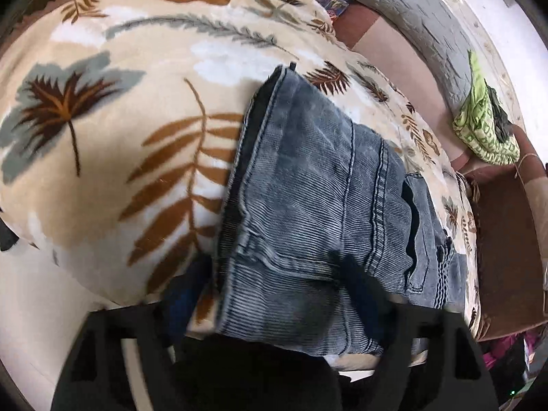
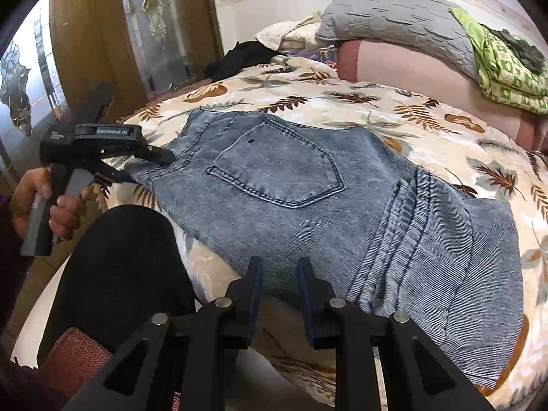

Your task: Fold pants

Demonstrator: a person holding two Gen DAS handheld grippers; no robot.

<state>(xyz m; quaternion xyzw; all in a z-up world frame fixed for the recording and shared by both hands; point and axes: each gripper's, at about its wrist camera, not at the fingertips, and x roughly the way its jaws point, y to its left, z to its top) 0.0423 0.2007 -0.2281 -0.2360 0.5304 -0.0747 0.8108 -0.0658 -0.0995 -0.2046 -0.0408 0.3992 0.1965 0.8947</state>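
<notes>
This is a home bedroom. A bed point(image 2: 428, 126) carries a cream blanket point(image 1: 144, 137) printed with leaves, a grey quilted pillow point(image 2: 394, 24) and a pink bolster point(image 2: 411, 68) by the wall. Loose clothing lies about: a green patterned cloth point(image 2: 507, 68) and a black garment point(image 2: 239, 56). A wooden door point(image 2: 85, 34) with ornate glass panels stands behind.

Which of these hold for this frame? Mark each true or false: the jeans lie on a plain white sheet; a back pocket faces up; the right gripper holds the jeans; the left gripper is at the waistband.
1. The jeans lie on a plain white sheet. False: a leaf-print blanket.
2. A back pocket faces up. True.
3. The right gripper holds the jeans. False: open, holding nothing.
4. The left gripper is at the waistband. True.
</notes>
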